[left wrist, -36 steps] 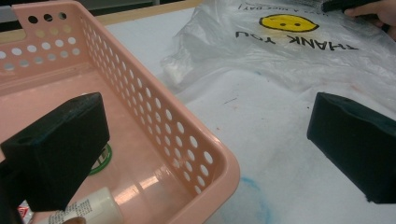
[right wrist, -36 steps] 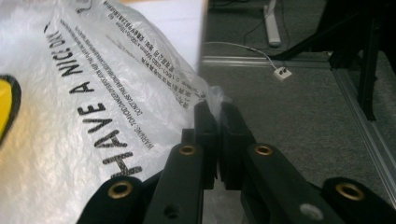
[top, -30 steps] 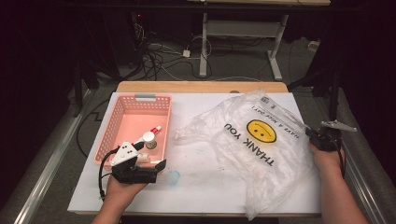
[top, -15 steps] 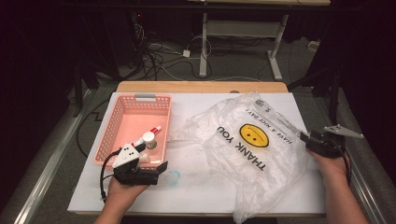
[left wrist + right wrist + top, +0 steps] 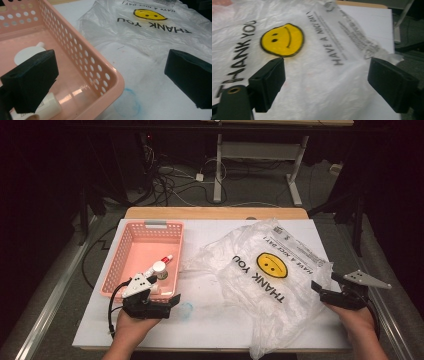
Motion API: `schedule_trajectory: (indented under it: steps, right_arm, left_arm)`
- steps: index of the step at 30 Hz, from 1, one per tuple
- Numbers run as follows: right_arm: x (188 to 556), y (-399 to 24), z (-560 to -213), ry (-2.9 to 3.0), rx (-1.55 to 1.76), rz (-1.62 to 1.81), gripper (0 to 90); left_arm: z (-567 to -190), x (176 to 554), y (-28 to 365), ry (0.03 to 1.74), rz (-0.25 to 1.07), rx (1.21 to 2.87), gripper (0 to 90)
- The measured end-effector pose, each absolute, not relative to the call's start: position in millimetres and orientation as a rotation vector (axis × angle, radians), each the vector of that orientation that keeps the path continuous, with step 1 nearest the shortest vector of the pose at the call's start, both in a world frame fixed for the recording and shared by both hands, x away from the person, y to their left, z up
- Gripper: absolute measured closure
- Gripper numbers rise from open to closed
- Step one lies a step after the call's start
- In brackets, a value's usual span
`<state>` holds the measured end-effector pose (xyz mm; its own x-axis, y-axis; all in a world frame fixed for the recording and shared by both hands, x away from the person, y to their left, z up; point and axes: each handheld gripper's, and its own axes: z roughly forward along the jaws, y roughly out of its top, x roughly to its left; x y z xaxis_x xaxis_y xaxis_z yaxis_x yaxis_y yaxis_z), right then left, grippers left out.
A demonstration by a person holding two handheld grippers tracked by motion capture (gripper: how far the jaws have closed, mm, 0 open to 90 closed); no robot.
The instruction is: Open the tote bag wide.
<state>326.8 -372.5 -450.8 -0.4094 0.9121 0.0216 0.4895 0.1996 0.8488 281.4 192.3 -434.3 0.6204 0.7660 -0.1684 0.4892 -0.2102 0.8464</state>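
My right tool has just been opening, its jaws wide with nothing between them, at the right edge of the plastic bag on the worktop, printed "THANK YOU" and "HAVE A NICE DAY". My left tool, jaws wide, straddles the pink basket's near corner

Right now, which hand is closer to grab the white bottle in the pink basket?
Left. The left tool sits open at the pink basket corner beside the white bottle; the right tool is across the smiley bag.
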Motion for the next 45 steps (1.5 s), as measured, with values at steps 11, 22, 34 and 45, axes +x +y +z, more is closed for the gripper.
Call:
schedule_trajectory:
  steps: [11,22,34,45]
  right_arm:
    - [325.2,-312.9,-446.0,2.075,1.192,1.171,0.1]
    - [347.9,-253.0,-435.9,2.18,1.067,1.232,6.5]
    - [352.0,-200.1,-451.5,2.409,0.941,1.237,37.8]
    - [343.1,-181.0,-487.9,2.584,0.863,1.029,36.7]
  left_arm:
    - [-432.4,281.5,194.2,1.008,0.409,1.869,0.0]
    - [-432.2,275.7,190.2,0.974,0.398,1.857,0.0]
    - [-432.9,272.2,187.3,0.963,0.416,1.856,0.0]
    - [-432.9,269.4,188.2,0.964,0.415,1.862,0.0]
